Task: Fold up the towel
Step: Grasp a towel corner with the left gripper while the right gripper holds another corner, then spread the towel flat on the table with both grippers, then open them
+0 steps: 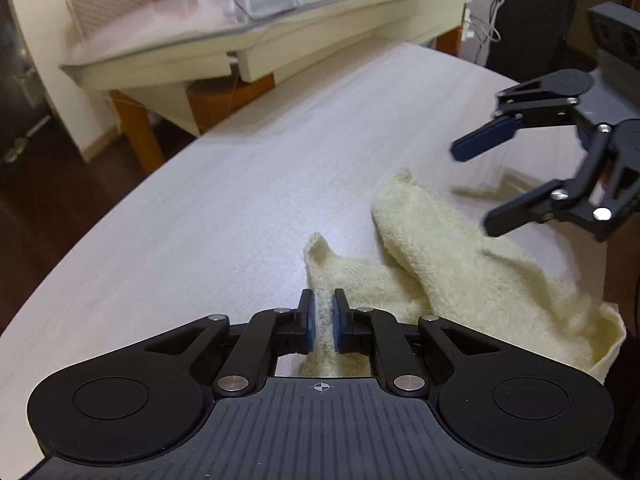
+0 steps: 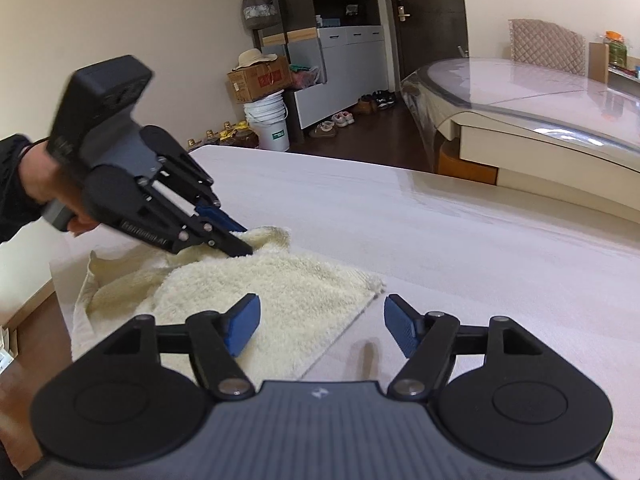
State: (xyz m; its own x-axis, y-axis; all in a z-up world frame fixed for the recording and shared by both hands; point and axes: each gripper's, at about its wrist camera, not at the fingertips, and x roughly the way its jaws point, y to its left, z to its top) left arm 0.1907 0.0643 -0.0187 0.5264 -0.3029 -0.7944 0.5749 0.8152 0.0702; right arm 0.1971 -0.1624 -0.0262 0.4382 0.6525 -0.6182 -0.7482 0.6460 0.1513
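Note:
A cream fluffy towel lies rumpled and partly folded on the pale table. My left gripper is shut on a corner strip of the towel, low over the table. In the right wrist view the left gripper pinches the towel's far edge. My right gripper is open and empty, hovering just above the towel's near right corner. In the left wrist view the right gripper hangs open above the towel's right part.
A glass-topped cream table stands beyond the work table, with a quilted chair behind it. In the right wrist view a white bucket, boxes and shoes sit on the floor by a cabinet. The table's edge runs close on the left.

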